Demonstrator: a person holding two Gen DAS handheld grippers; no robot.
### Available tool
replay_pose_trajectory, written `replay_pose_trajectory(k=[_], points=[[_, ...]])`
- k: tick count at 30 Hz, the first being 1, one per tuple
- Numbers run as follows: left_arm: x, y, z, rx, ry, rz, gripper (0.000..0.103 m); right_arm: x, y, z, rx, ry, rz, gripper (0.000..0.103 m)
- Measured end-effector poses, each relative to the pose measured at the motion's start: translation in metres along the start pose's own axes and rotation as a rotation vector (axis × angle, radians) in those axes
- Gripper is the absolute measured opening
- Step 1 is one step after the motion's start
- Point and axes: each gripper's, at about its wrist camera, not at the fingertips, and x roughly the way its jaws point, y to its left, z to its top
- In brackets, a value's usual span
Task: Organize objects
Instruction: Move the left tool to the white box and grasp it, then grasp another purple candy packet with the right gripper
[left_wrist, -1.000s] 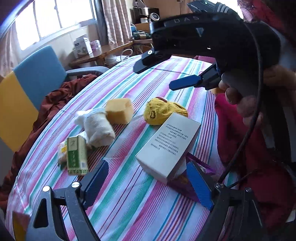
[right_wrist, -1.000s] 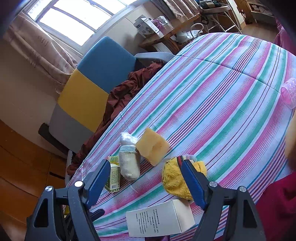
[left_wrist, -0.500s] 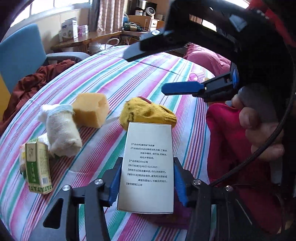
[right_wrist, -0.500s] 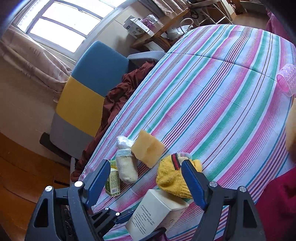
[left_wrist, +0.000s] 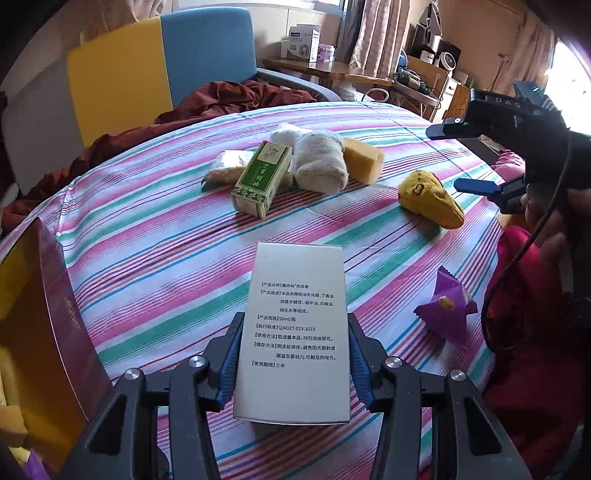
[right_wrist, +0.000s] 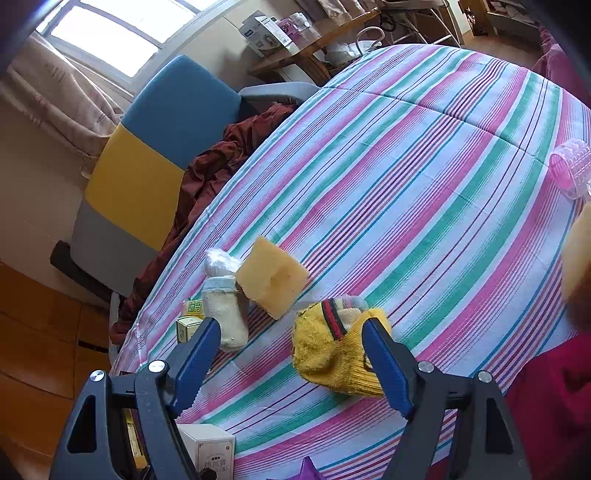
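Observation:
My left gripper (left_wrist: 293, 356) is shut on a white box (left_wrist: 295, 332) with printed text, held above the striped tablecloth (left_wrist: 166, 251). On the cloth lie a green box (left_wrist: 262, 179), a rolled white sock (left_wrist: 321, 162), a yellow sponge (left_wrist: 364, 158), a yellow sock (left_wrist: 430, 201) and a purple packet (left_wrist: 447, 308). My right gripper (right_wrist: 291, 354) is open and empty, hovering over the yellow sock (right_wrist: 336, 354); it also shows at the right of the left wrist view (left_wrist: 480, 155). The sponge (right_wrist: 271, 275) and white sock (right_wrist: 225, 314) lie just beyond.
A dark red and gold box (left_wrist: 44, 332) stands open at the left table edge. A blue and yellow chair (left_wrist: 162, 62) with a brown cloth (left_wrist: 221, 99) stands behind the table. A pink hair roller (right_wrist: 570, 168) lies at the far right. Red fabric (left_wrist: 532, 314) borders the right edge.
My left gripper has closed on the white box, lifted it and swung left toward the dark red box, uncovering the purple packet. My right gripper stays open and has drifted little.

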Motion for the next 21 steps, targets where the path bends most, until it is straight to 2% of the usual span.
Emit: replay_pose_trajectory(k=[3, 4, 6, 9, 12, 16, 19, 21], points=[[0.016, 0.007, -0.003, -0.024, 0.028, 0.004, 0.05, -0.008, -0.002, 0.0, 0.009, -0.03, 0.021, 0.08], [0.027, 0.008, -0.003, -0.04, 0.05, -0.003, 0.05, -0.007, 0.0, -0.002, 0.006, -0.011, 0.031, 0.08], [0.029, 0.009, -0.005, -0.043, 0.028, -0.011, 0.05, 0.002, 0.011, -0.006, -0.048, 0.084, 0.015, 0.08], [0.025, 0.009, -0.008, -0.044, 0.025, -0.013, 0.05, 0.009, 0.038, -0.02, -0.208, 0.194, -0.068, 0.08], [0.026, 0.008, -0.01, -0.035, 0.013, -0.014, 0.051, 0.02, 0.062, -0.043, -0.379, 0.356, -0.135, 0.08], [0.024, 0.008, -0.011, -0.027, 0.005, -0.019, 0.051, 0.025, 0.09, -0.085, -0.695, 0.521, -0.258, 0.079], [0.024, 0.012, -0.01, -0.046, 0.004, -0.035, 0.051, 0.027, 0.095, -0.118, -0.89, 0.651, -0.355, 0.079], [0.024, 0.014, -0.011, -0.063, 0.001, -0.044, 0.052, 0.032, 0.096, -0.13, -0.938, 0.71, -0.379, 0.077]])
